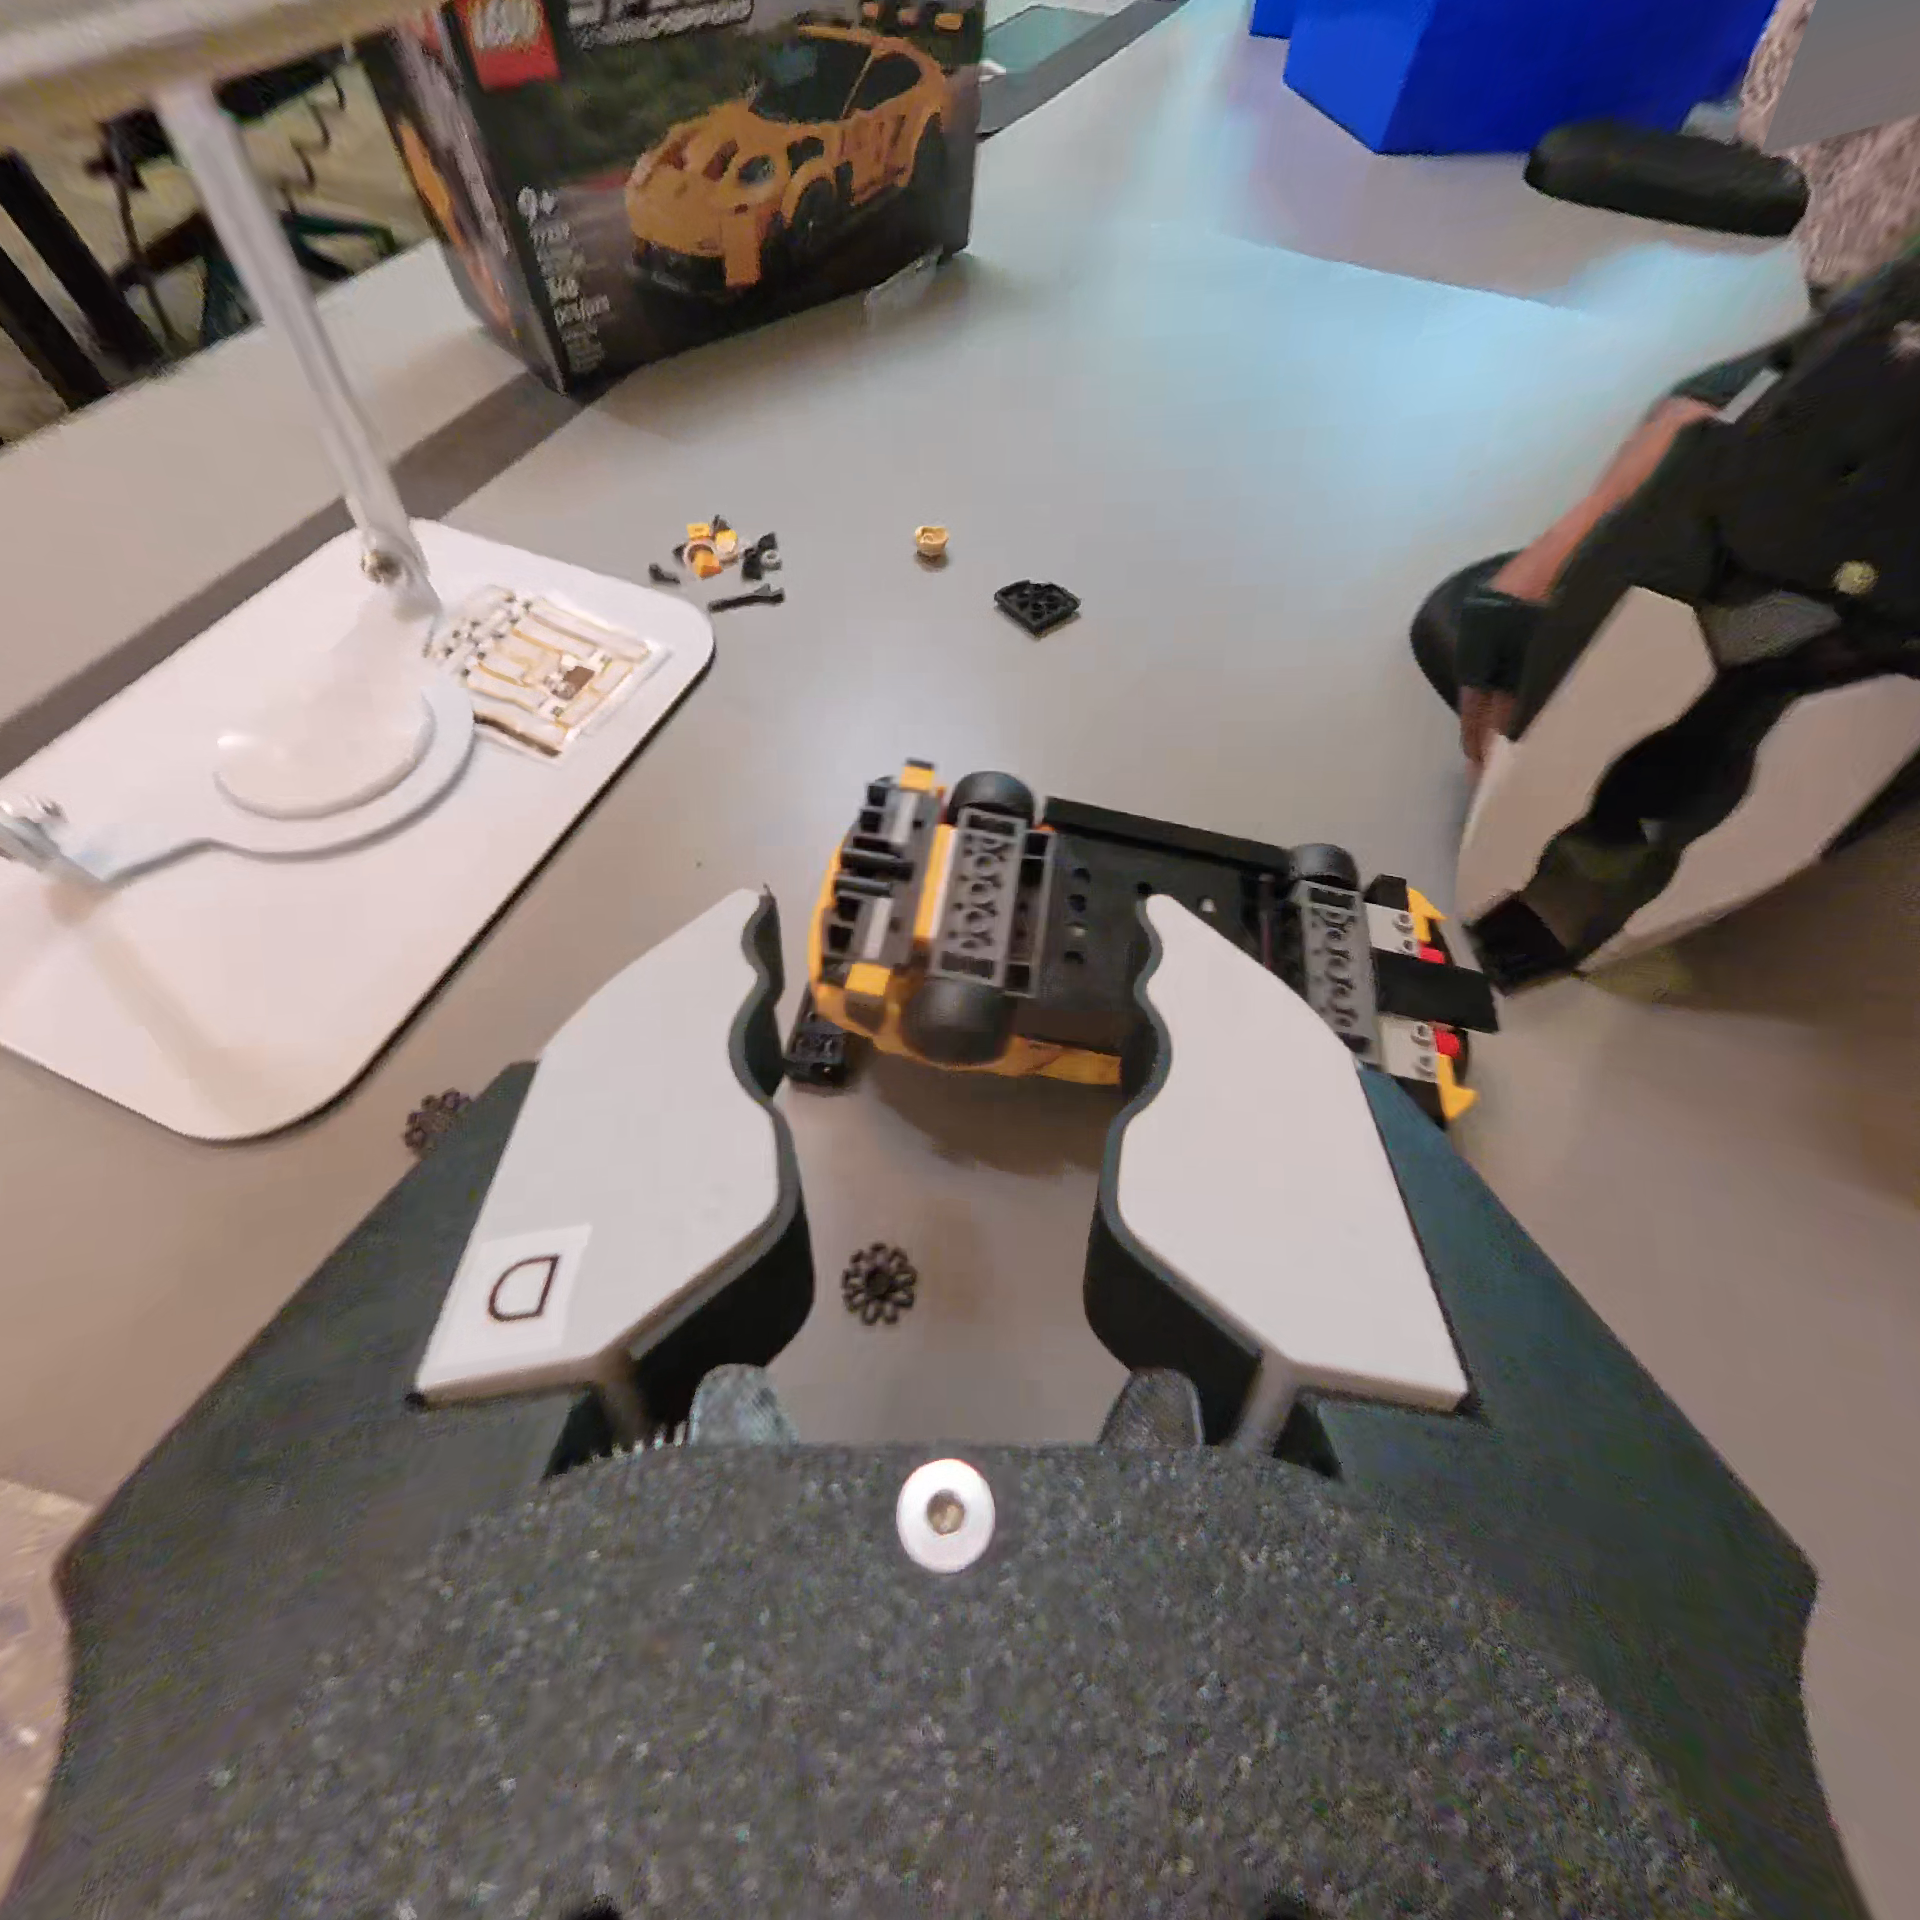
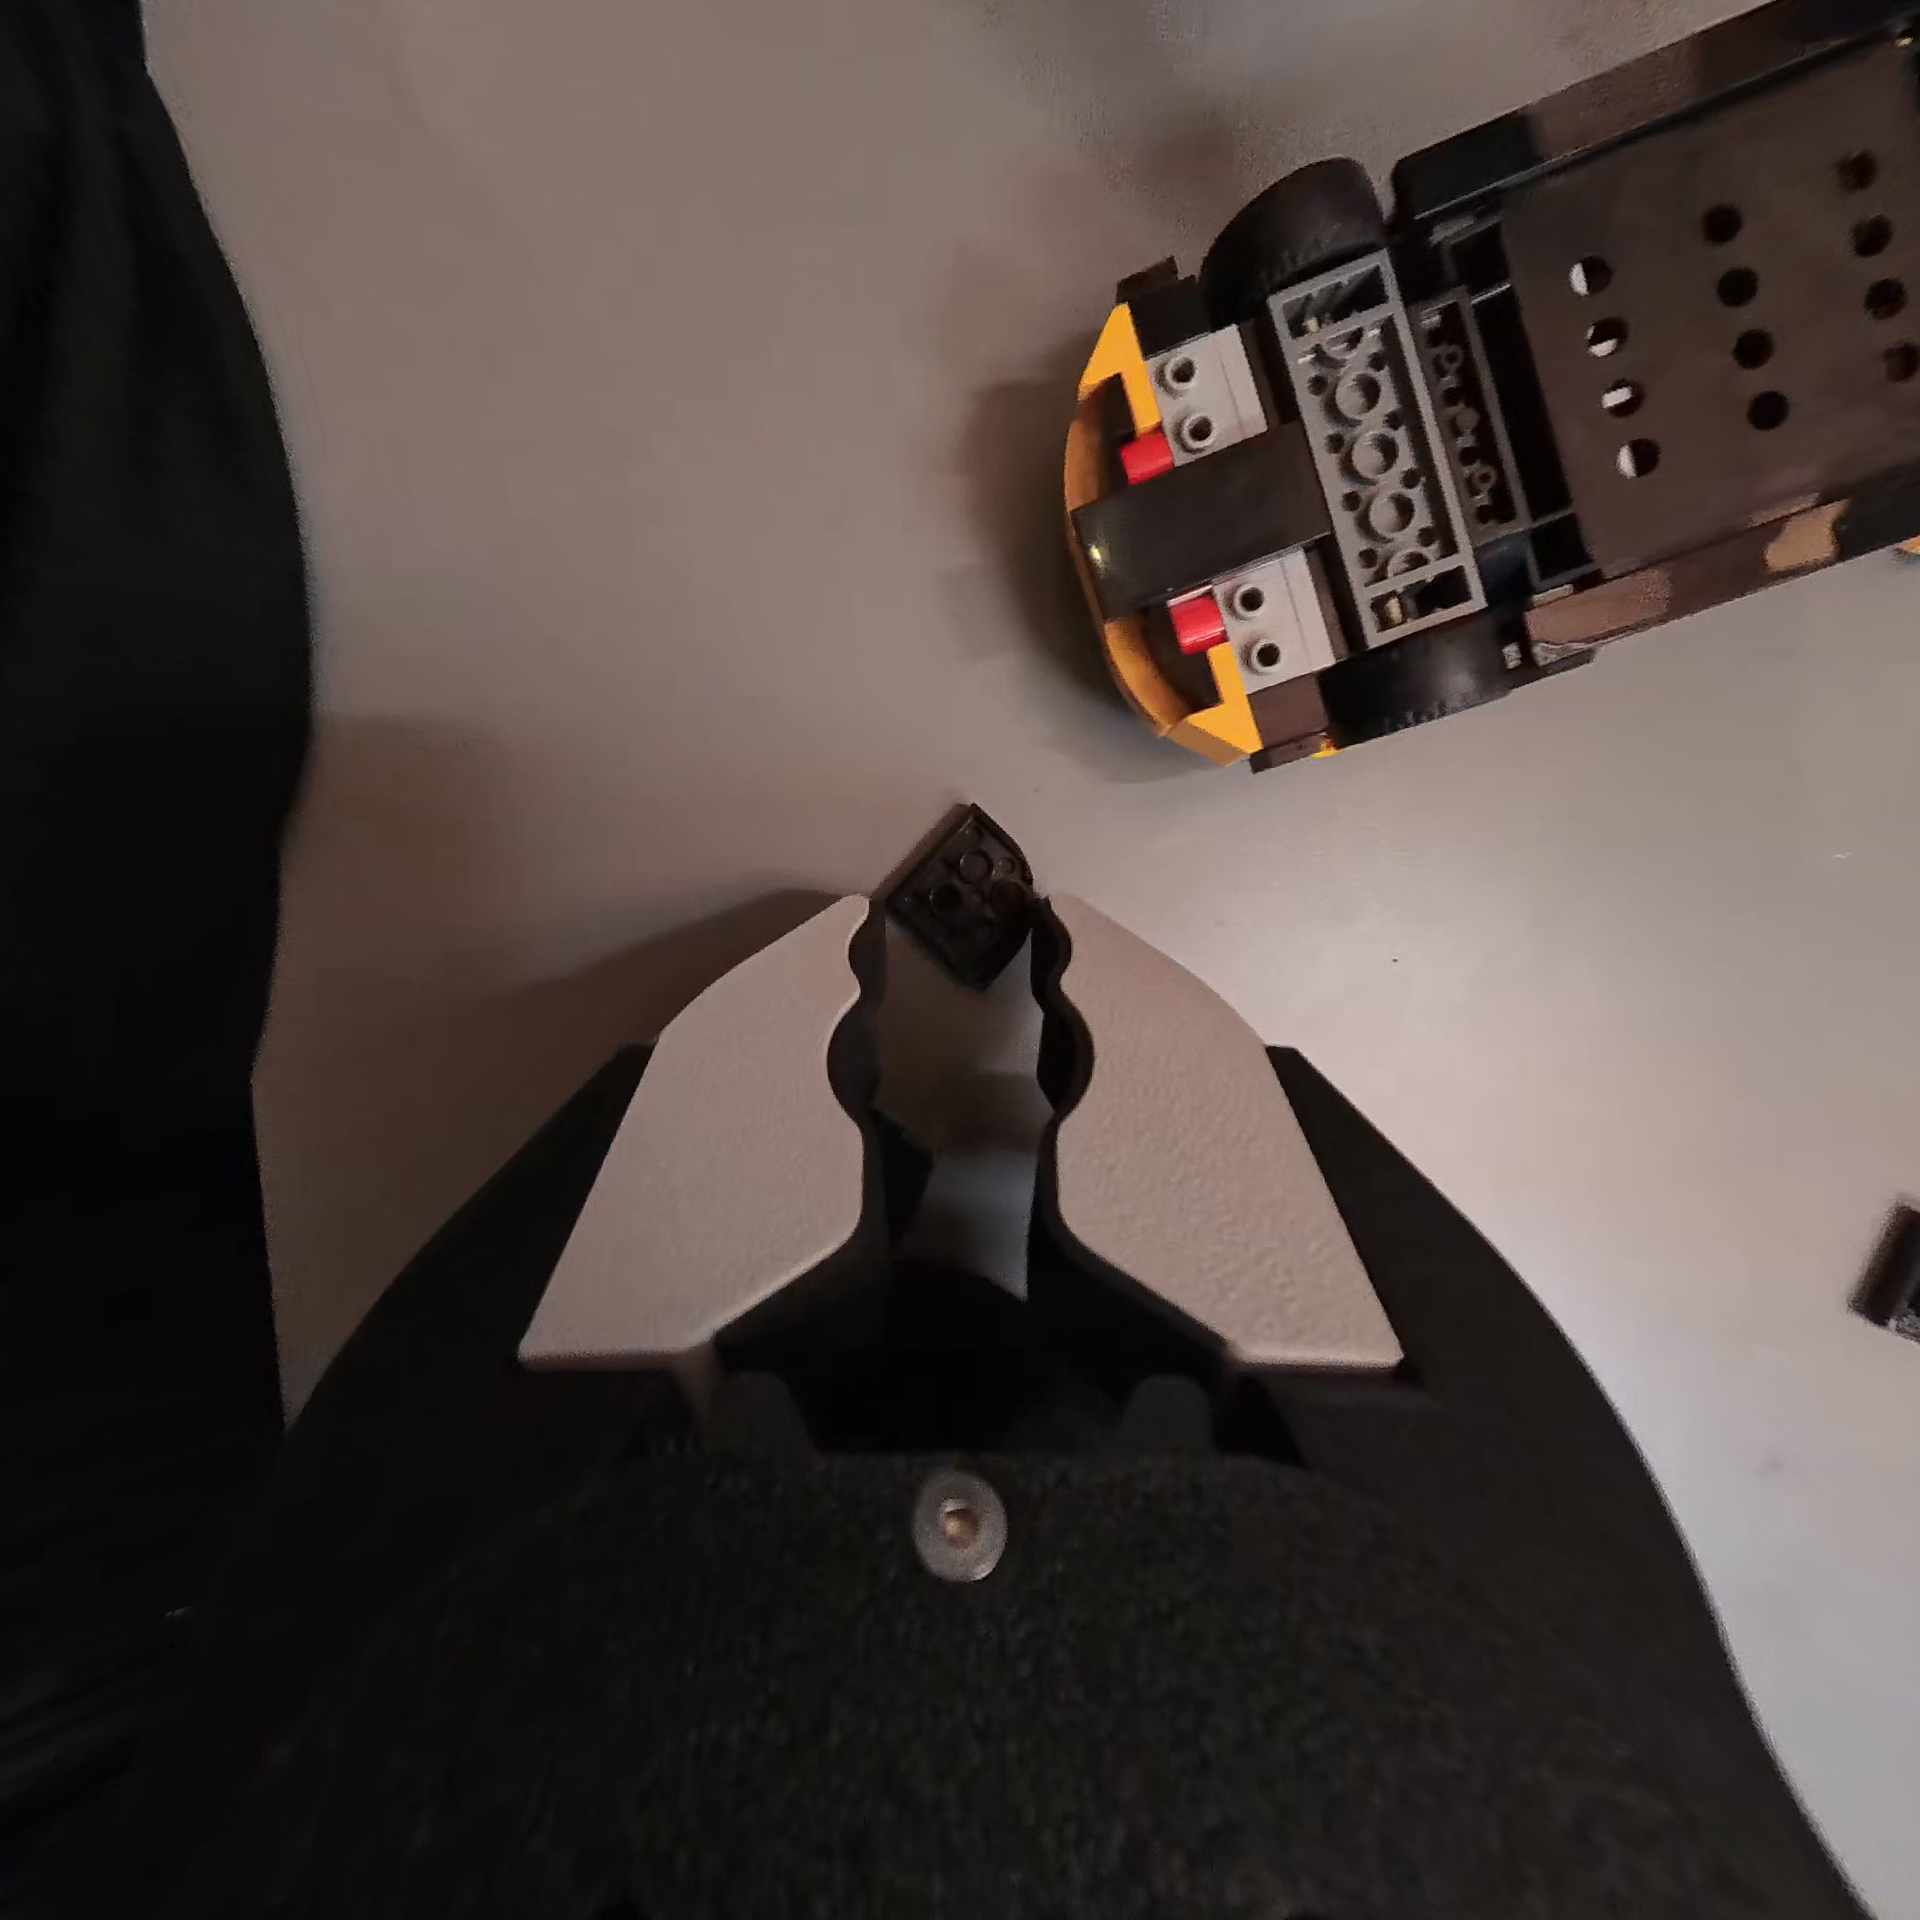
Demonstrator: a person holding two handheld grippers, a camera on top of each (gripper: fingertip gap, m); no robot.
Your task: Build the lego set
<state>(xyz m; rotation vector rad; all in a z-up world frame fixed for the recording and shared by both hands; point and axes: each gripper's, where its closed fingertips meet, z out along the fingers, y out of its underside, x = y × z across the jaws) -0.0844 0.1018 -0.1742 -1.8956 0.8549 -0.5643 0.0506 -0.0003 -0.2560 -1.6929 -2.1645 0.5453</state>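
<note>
A yellow and black lego car point(image 1: 1039, 935) lies upside down on the grey table, wheels and grey axle plates facing up. My left gripper point(image 1: 956, 914) is open and empty, its fingers standing around the car's front half, close above it. My right gripper point(image 2: 956, 914) is shut on a small black lego piece point(image 2: 961, 899) at its fingertips, just off the car's rear end point(image 2: 1351, 468), apart from it. The right gripper also shows in the left wrist view point(image 1: 1496, 935), beside the car's rear.
The lego box point(image 1: 707, 177) stands at the back. A white lamp base point(image 1: 260, 831) with a sticker sheet point(image 1: 540, 675) lies left. Loose pieces point(image 1: 722, 561), a tan piece point(image 1: 932, 540), a black plate point(image 1: 1036, 605) and black wheel rims point(image 1: 879, 1283) lie around.
</note>
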